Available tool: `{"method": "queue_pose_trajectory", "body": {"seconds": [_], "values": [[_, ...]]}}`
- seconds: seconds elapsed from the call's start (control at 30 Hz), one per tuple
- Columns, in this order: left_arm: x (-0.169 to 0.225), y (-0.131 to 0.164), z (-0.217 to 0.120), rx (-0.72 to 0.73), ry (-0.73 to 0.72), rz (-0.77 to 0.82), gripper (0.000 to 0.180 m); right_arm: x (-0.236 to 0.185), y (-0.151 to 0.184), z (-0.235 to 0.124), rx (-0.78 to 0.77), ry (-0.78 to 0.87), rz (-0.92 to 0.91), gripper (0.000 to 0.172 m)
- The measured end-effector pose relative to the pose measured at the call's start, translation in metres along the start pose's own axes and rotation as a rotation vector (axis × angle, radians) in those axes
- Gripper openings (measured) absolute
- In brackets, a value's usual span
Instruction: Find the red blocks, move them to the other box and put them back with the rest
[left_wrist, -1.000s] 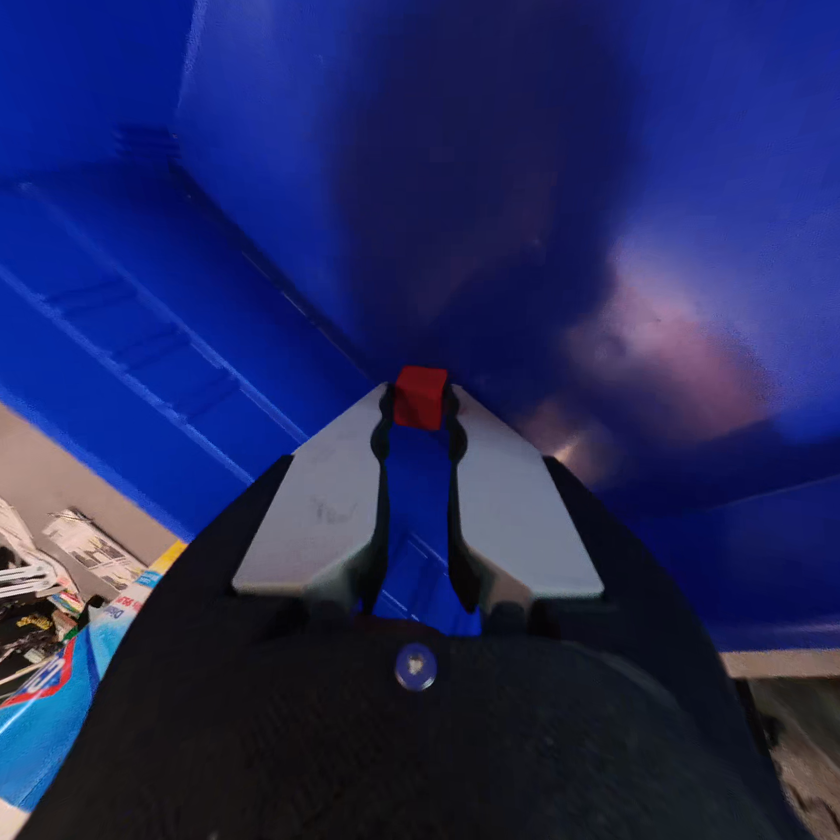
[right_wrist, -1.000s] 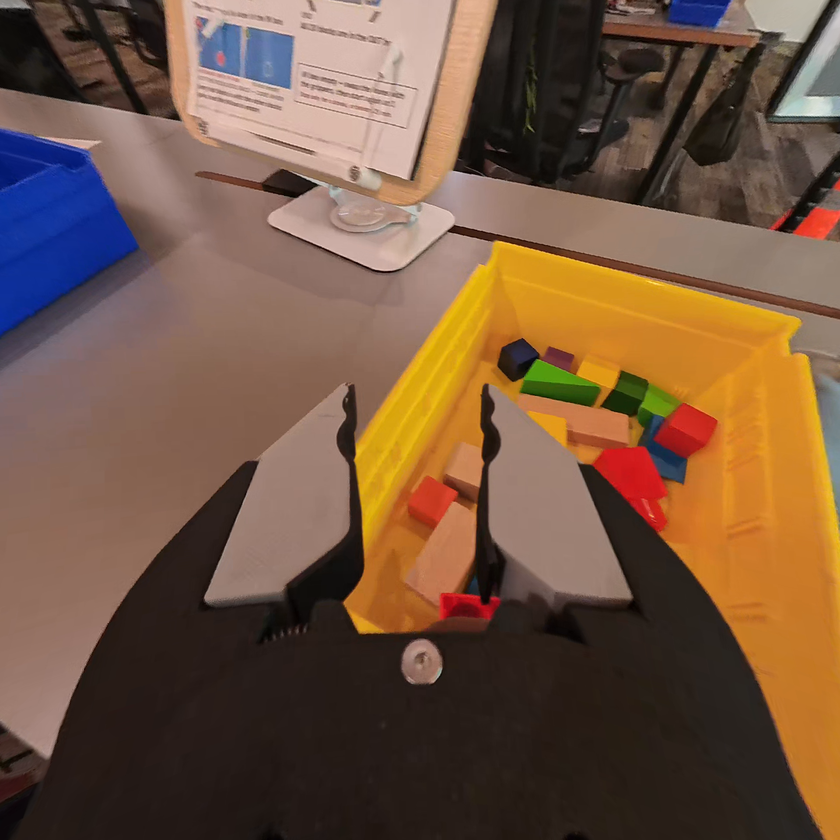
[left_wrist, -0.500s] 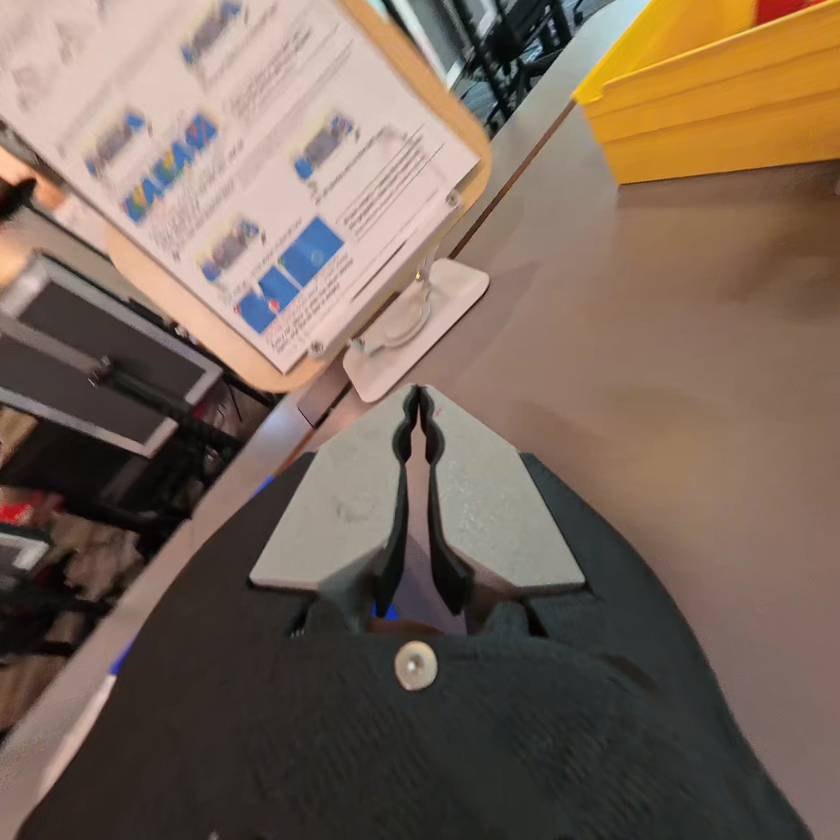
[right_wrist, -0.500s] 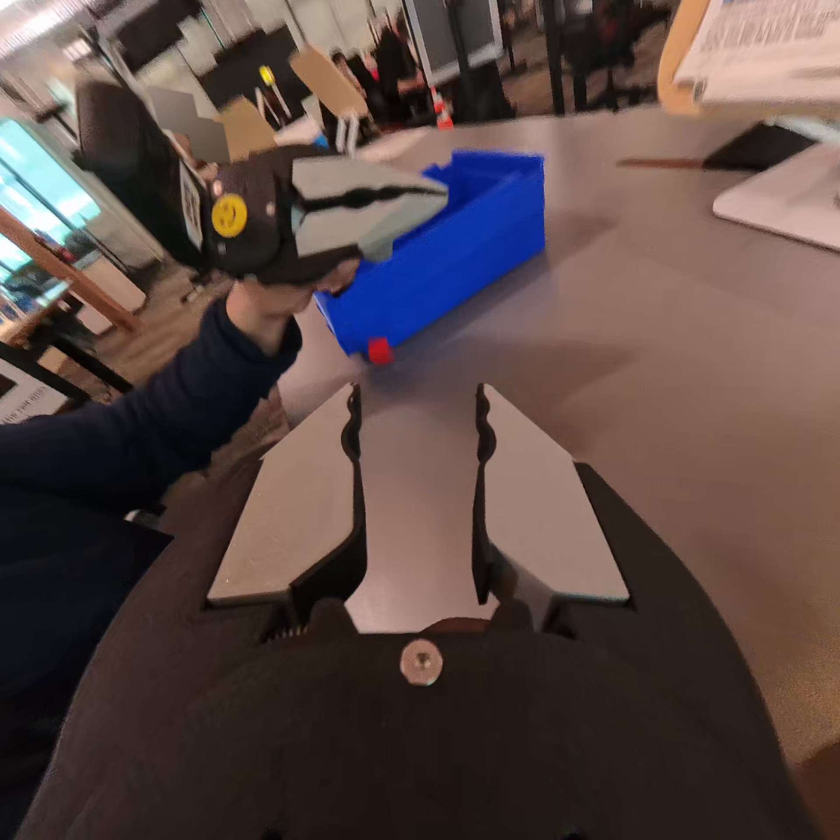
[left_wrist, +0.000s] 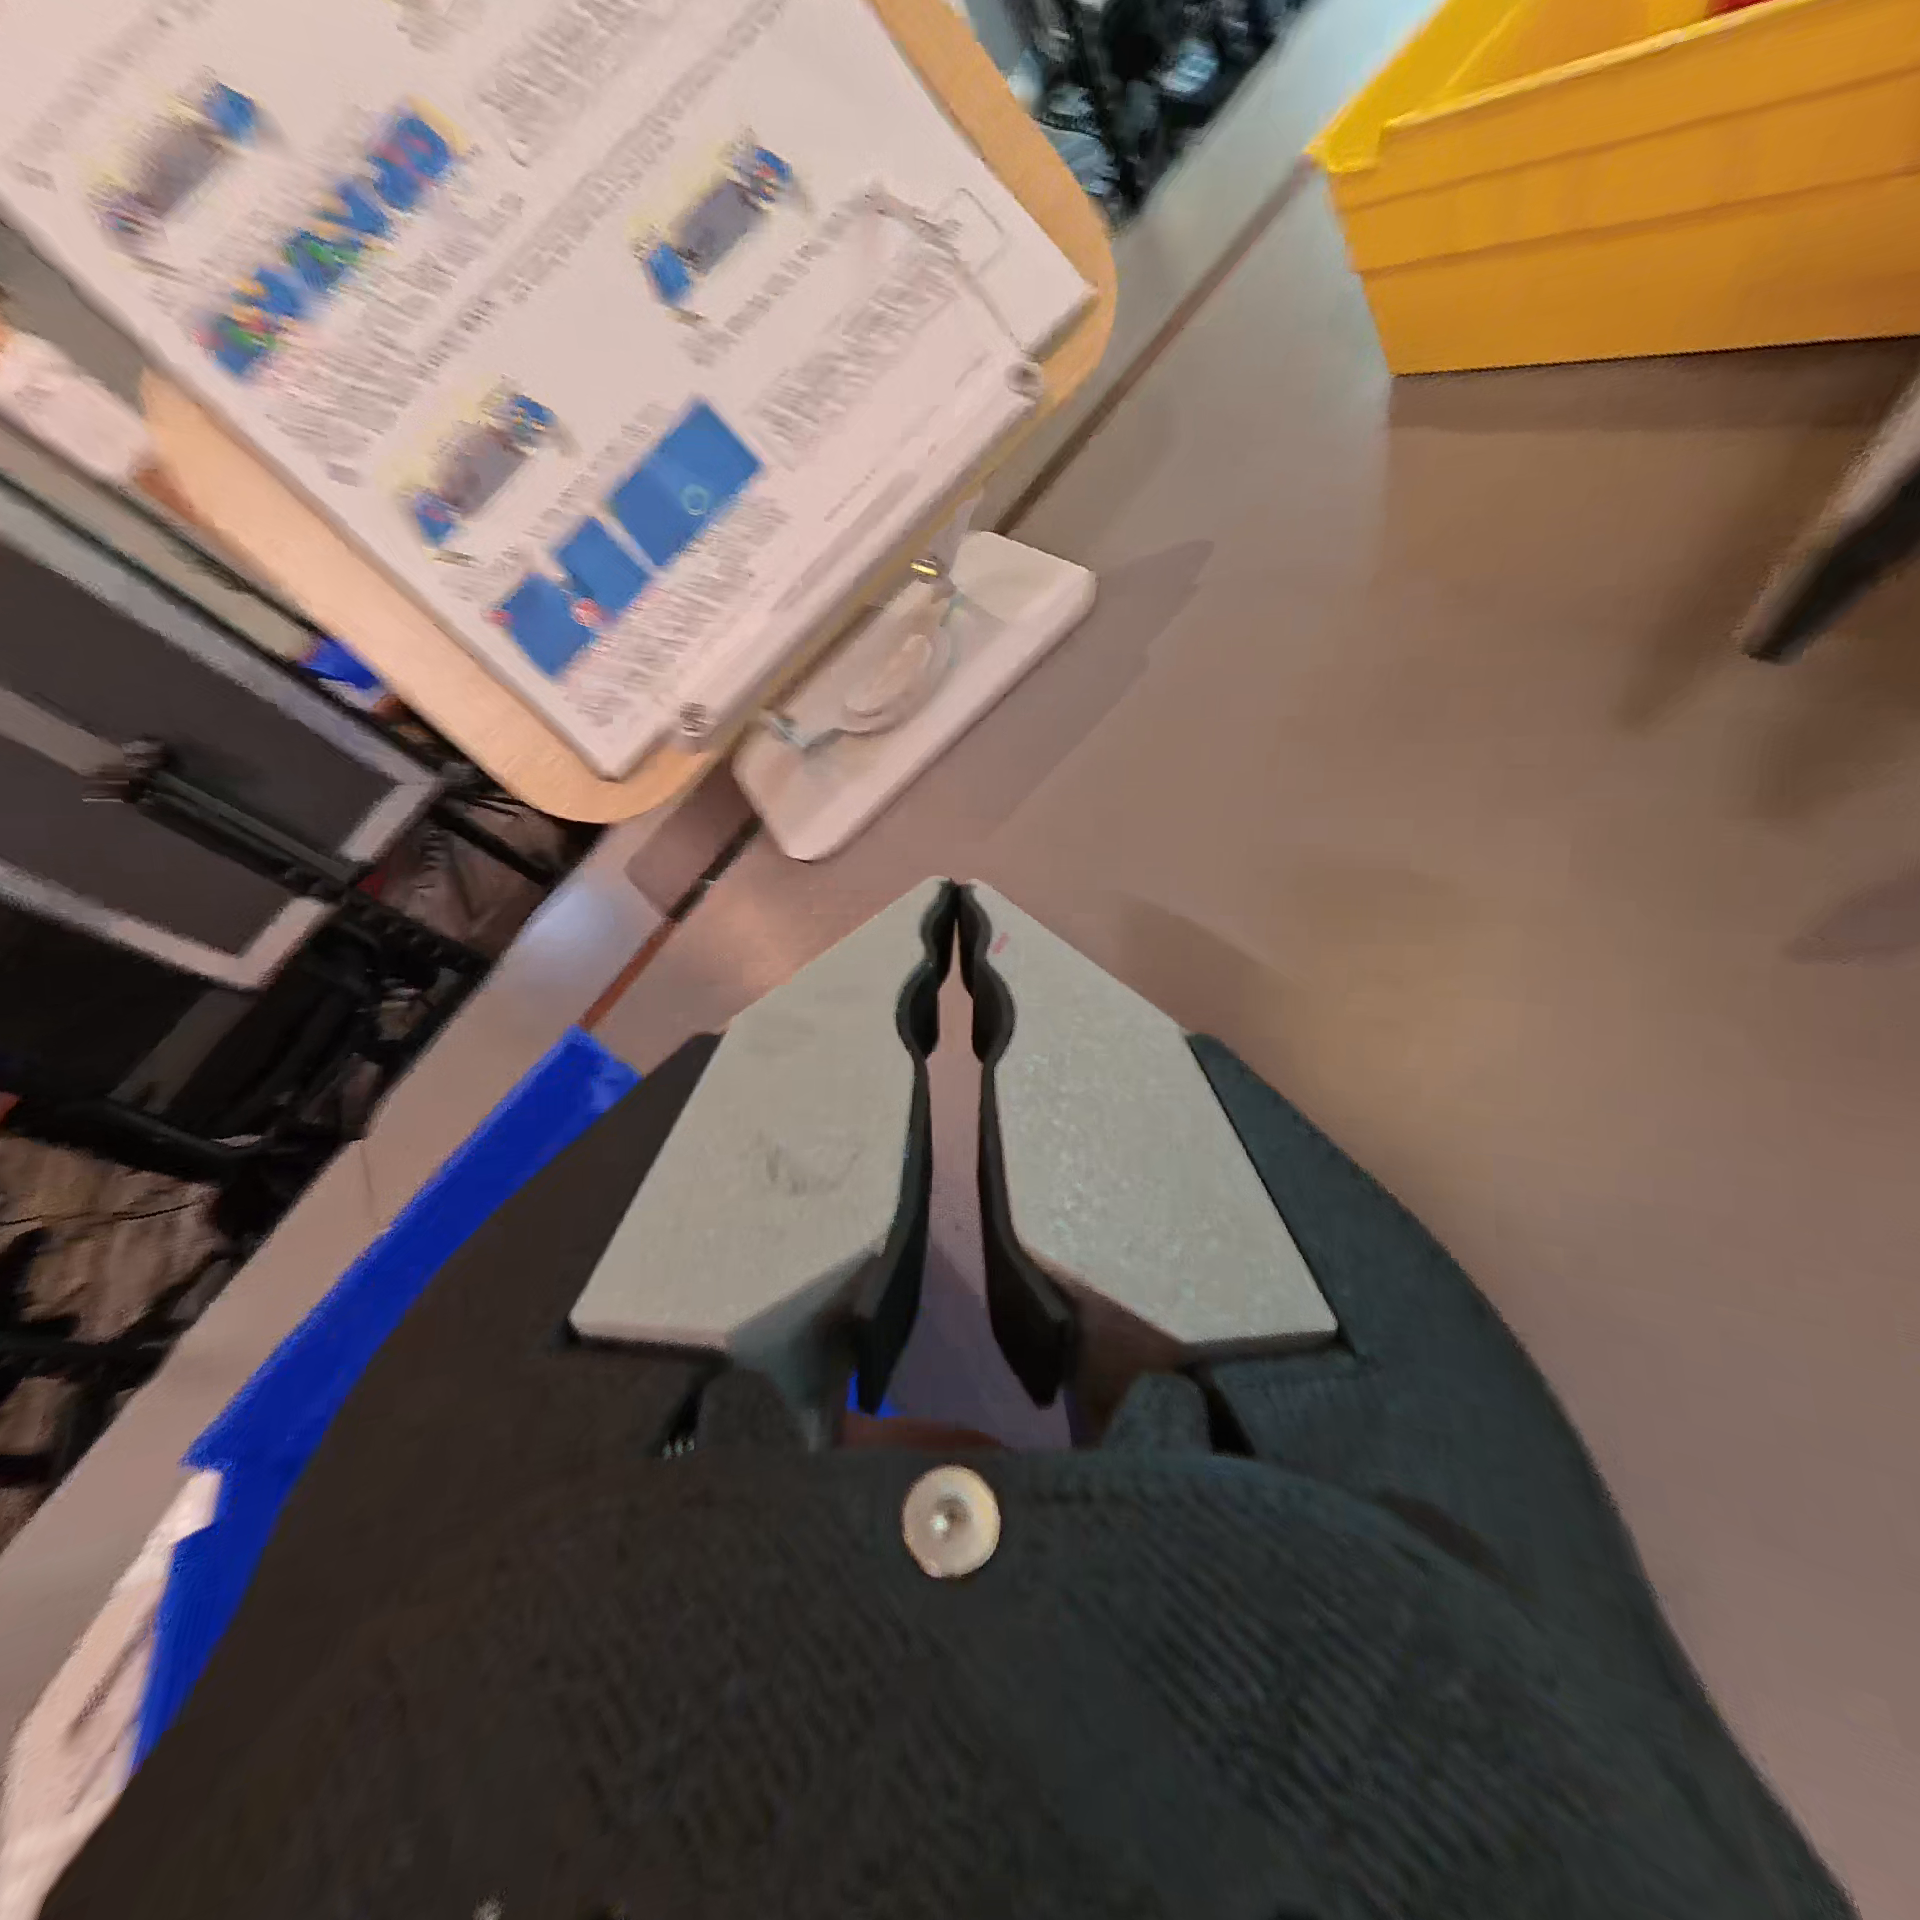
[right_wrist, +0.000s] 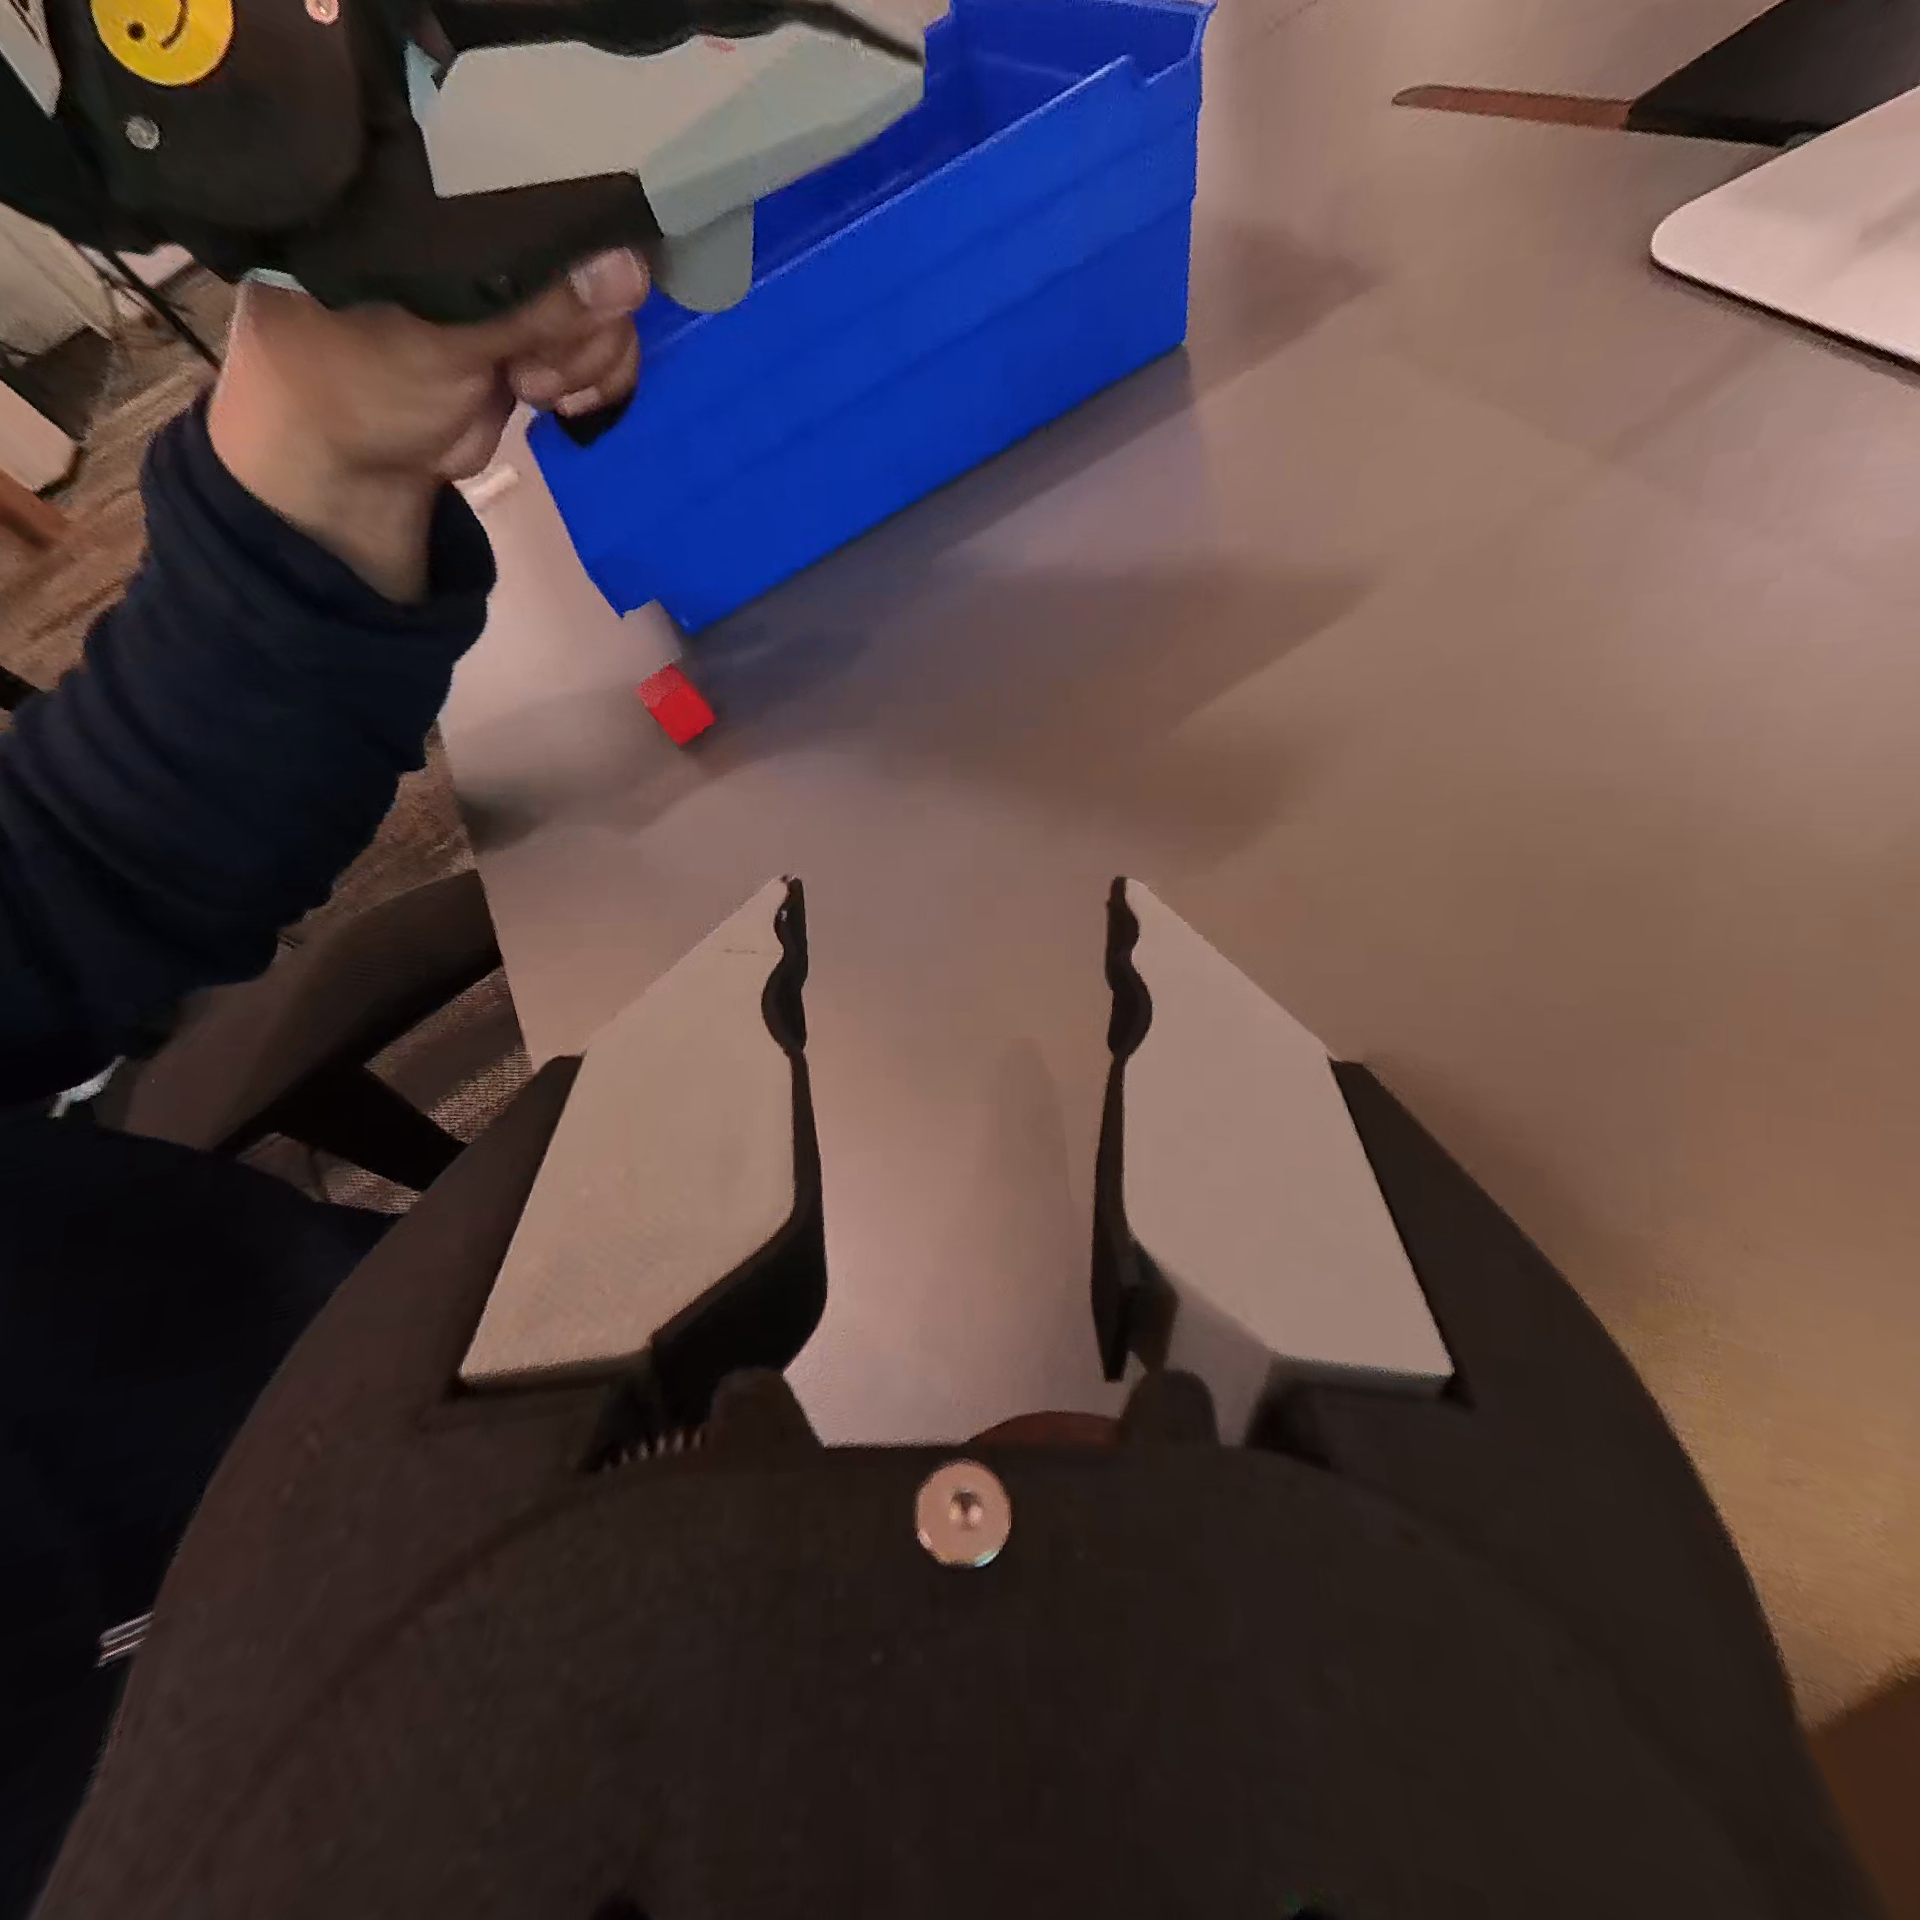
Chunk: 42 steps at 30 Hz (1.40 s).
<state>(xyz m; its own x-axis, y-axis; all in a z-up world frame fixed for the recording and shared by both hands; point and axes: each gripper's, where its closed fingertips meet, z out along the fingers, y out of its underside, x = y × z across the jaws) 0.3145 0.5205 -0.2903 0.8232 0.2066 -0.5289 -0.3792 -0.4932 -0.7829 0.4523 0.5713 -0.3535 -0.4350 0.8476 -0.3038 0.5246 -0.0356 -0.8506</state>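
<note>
Grey counter (left_wrist: 1507, 935) fills the left wrist view, with dark racks and cases off its far edge at the left. A tilted board with printed sheets (left_wrist: 582, 343) stands on a white base (left_wrist: 925, 686) just ahead of the left gripper (left_wrist: 956, 896), whose jaws are together with nothing between them. A yellow box (left_wrist: 1631, 218) sits at the upper right, well apart, and a strip of the blue box (left_wrist: 395, 1278) shows beside the gripper's body.

From the right wrist view, the same counter (right_wrist: 1455, 727) runs ahead. The right gripper (right_wrist: 956, 894) hovers with its jaws apart and bare. A red block (right_wrist: 675, 704) lies on the counter just outside the near corner of the blue box (right_wrist: 914, 343), near the counter's edge. A hand (right_wrist: 416, 384) in a dark sleeve holds the left gripper (right_wrist: 665, 135) over that box. The white base's corner (right_wrist: 1808, 249) shows at the upper right.
</note>
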Motion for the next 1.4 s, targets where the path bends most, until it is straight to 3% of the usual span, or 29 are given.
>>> {"method": "queue_pose_trajectory", "body": {"seconds": [0.13, 0.2, 0.33, 0.43, 0.5, 0.53, 0.67, 0.77, 0.83, 0.93, 1.0, 1.2, 1.33, 1.4], "values": [[0.077, 0.038, -0.046, -0.281, 0.569, 0.031, 0.018, -0.004, -0.001, -0.004, 0.001, -0.037, 0.020, 0.055], [0.090, 0.063, -0.075, -0.406, 0.708, 0.136, 0.029, -0.006, -0.001, -0.007, 0.000, -0.035, 0.011, 0.055], [0.093, 0.119, -0.106, -0.705, 0.765, 0.325, 0.034, -0.013, -0.003, -0.009, -0.003, -0.044, -0.010, 0.055], [0.095, 0.149, -0.107, -0.855, 0.729, 0.421, 0.034, -0.019, -0.004, -0.009, -0.009, -0.050, -0.030, 0.055], [0.095, 0.163, -0.104, -0.918, 0.718, 0.433, 0.034, -0.022, -0.005, -0.010, -0.008, -0.053, -0.037, 0.055], [0.093, 0.167, -0.102, -0.946, 0.704, 0.429, 0.021, -0.024, -0.005, -0.010, -0.006, -0.057, -0.039, 0.055], [0.090, 0.166, -0.100, -0.951, 0.690, 0.413, 0.020, -0.027, -0.006, -0.013, 0.000, -0.070, -0.038, 0.054], [0.093, 0.128, -0.085, -0.727, 0.646, 0.344, 0.019, -0.027, -0.008, -0.016, 0.013, -0.087, -0.024, 0.054], [0.090, 0.063, -0.068, -0.357, 0.561, 0.262, 0.019, -0.033, -0.011, -0.016, 0.035, -0.136, 0.003, 0.054], [0.093, -0.042, -0.081, 0.263, 0.449, 0.140, 0.019, -0.054, -0.021, -0.021, 0.093, -0.291, 0.074, 0.054], [0.104, -0.077, -0.100, 0.537, 0.396, 0.138, 0.019, -0.071, -0.031, -0.028, 0.143, -0.405, 0.119, 0.055], [0.152, -0.085, -0.087, 0.584, 0.377, 0.256, 0.019, -0.101, -0.040, -0.035, 0.185, -0.532, 0.143, 0.053], [0.164, -0.088, -0.082, 0.575, 0.356, 0.300, 0.019, -0.104, -0.032, -0.026, 0.153, -0.531, 0.137, 0.026], [0.160, -0.087, -0.080, 0.563, 0.337, 0.239, 0.020, -0.100, -0.035, -0.031, 0.169, -0.522, 0.138, 0.022]]}}
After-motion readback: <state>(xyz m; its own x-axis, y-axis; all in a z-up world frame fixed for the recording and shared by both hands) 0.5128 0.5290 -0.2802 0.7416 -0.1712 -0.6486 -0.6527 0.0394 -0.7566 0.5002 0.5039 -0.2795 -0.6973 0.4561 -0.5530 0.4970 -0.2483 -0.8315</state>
